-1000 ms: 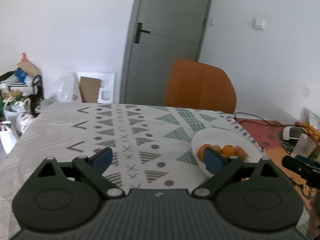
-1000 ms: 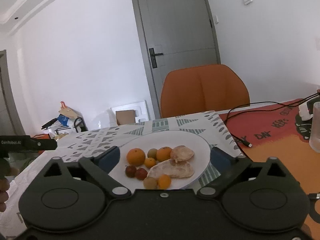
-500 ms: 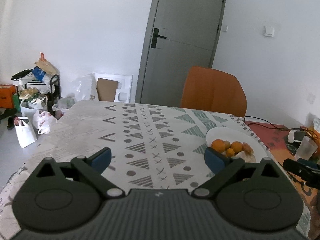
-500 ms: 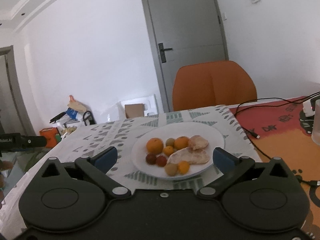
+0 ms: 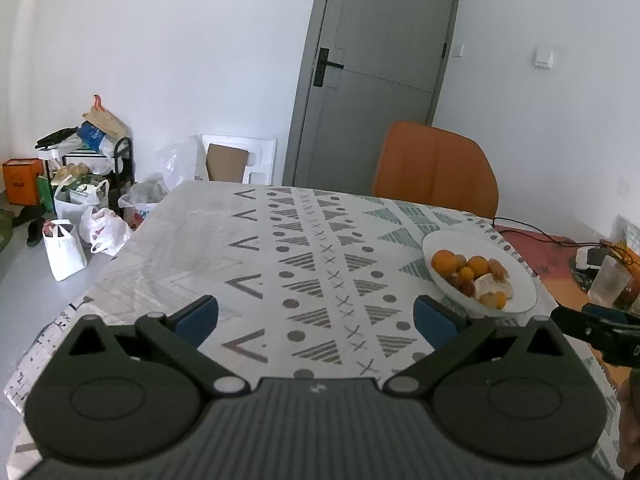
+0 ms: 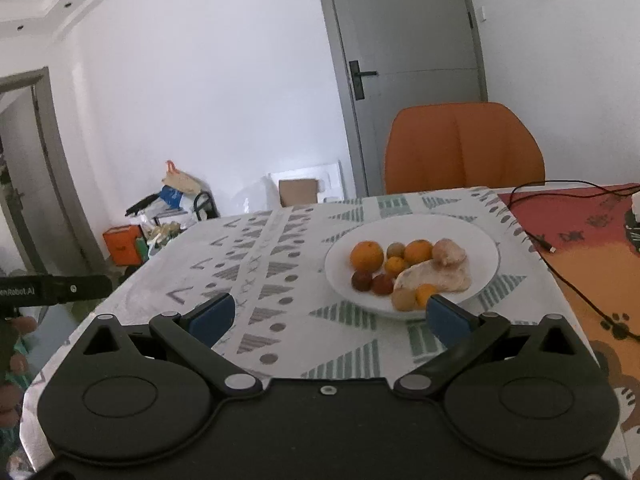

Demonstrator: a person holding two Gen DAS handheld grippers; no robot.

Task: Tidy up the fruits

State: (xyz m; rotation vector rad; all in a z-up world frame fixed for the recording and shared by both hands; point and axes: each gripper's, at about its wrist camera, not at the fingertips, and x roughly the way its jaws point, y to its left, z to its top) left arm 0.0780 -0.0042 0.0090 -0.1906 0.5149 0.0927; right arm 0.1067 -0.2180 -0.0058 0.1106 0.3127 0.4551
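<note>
A white plate [image 6: 478,240] on the patterned tablecloth holds several fruits: a large orange [image 6: 366,255], smaller oranges, two dark red fruits [image 6: 372,282] and pale peel pieces [image 6: 440,274]. The plate also shows in the left wrist view [image 5: 520,284] at the right. My right gripper [image 6: 328,316] is open and empty, above the table just short of the plate's near rim. My left gripper [image 5: 314,318] is open and empty, over the cloth to the left of the plate.
An orange chair [image 6: 462,148] stands at the table's far side before a grey door [image 5: 376,80]. A red-orange mat [image 6: 592,248] with a black cable [image 6: 560,268] lies right of the plate. A clear cup [image 5: 608,280] is at the right. Bags [image 5: 80,236] clutter the floor at the left.
Both grippers have drawn back and up from the table; the plate now looks smaller and farther away in both views. Both stay open and empty.
</note>
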